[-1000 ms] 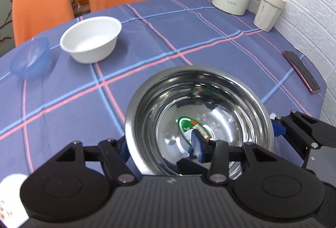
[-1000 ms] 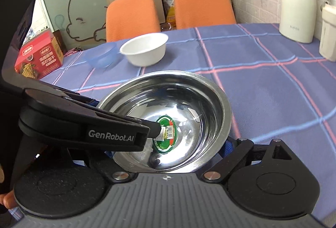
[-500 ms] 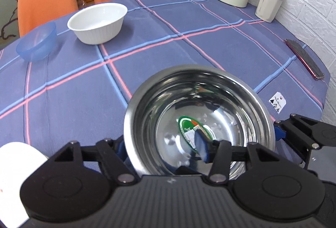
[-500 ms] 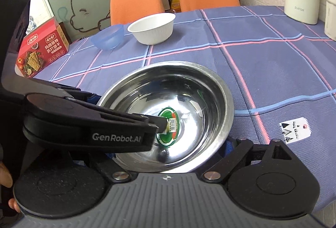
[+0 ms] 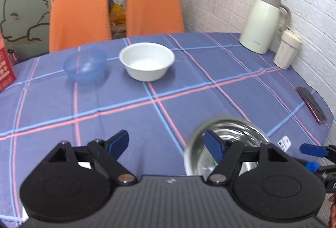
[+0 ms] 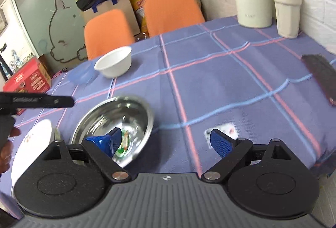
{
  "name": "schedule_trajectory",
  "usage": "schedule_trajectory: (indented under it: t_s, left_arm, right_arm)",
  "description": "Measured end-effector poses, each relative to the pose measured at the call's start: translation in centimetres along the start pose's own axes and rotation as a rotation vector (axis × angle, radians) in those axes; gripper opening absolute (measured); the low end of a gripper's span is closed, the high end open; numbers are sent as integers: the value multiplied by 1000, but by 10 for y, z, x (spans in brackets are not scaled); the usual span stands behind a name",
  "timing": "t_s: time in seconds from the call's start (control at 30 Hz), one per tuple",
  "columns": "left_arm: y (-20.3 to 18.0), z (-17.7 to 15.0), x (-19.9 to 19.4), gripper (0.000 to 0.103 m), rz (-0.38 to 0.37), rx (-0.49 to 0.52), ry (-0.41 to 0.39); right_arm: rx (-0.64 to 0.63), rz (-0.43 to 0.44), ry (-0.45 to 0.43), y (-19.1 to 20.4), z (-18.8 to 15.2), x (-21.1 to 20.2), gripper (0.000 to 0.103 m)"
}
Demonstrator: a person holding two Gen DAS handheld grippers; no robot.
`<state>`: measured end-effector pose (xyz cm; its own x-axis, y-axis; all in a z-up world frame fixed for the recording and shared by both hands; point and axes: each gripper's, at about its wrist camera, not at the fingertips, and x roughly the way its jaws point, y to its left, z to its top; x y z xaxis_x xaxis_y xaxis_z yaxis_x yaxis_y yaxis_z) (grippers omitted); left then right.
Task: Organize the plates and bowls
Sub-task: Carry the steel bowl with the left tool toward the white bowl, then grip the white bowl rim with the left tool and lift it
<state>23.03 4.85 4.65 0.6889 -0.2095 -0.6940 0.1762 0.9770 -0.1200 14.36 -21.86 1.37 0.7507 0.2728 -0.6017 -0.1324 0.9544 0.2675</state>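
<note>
Both grippers, the left gripper (image 5: pixel 167 142) and the right gripper (image 6: pixel 168 141), gaped wide and empty. The steel bowl (image 6: pixel 113 127) sat free ahead-left of the right one, probably ready to receive the white bowl (image 5: pixel 147 61) far ahead.

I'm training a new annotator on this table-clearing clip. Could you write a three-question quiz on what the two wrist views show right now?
1. True or false: the left gripper is clamped on the steel bowl.
2. Which sits nearest the white bowl? A) blue bowl B) thermos jug C) phone
3. Fill in: in the right wrist view, the flat white dish lying left of the steel bowl is a ____.

Key: 1 false, both the left gripper and the right gripper are open and hold nothing. 2 A. 3 plate.
</note>
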Motion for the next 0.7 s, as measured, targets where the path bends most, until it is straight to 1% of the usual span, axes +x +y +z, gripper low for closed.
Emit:
schedule_trajectory:
  t_s: [0.13,0.23,0.33,0.43,0.5,0.57,0.6,0.7]
  left_arm:
    - [22,12,-2,72,27,-24,-8]
    - [35,32,0,73,31,-27,-14]
    - [45,64,6,73,29,-21,-36]
    - [50,102,20,73,10,2,-63]
    - [52,129,41,73,-12,5,-55]
    - [52,149,65,73,-37,15,-34]
    - [52,157,81,73,-53,27,-12]
    - [53,169,129,73,-54,42,67]
  right_arm:
    - [-62,20,-10,10,28,16,78]
    - [-138,48,-20,24,58,35,78]
    - [-221,62,-25,41,89,59,78]
    - [-278,75,7,55,116,93,78]
    - [-312,76,37,64,128,118,78]
    - [-346,88,81,70,134,143,78]
    - [-357,95,105,73,136,154,78]
    - [-390,126,182,77,135,185,78]
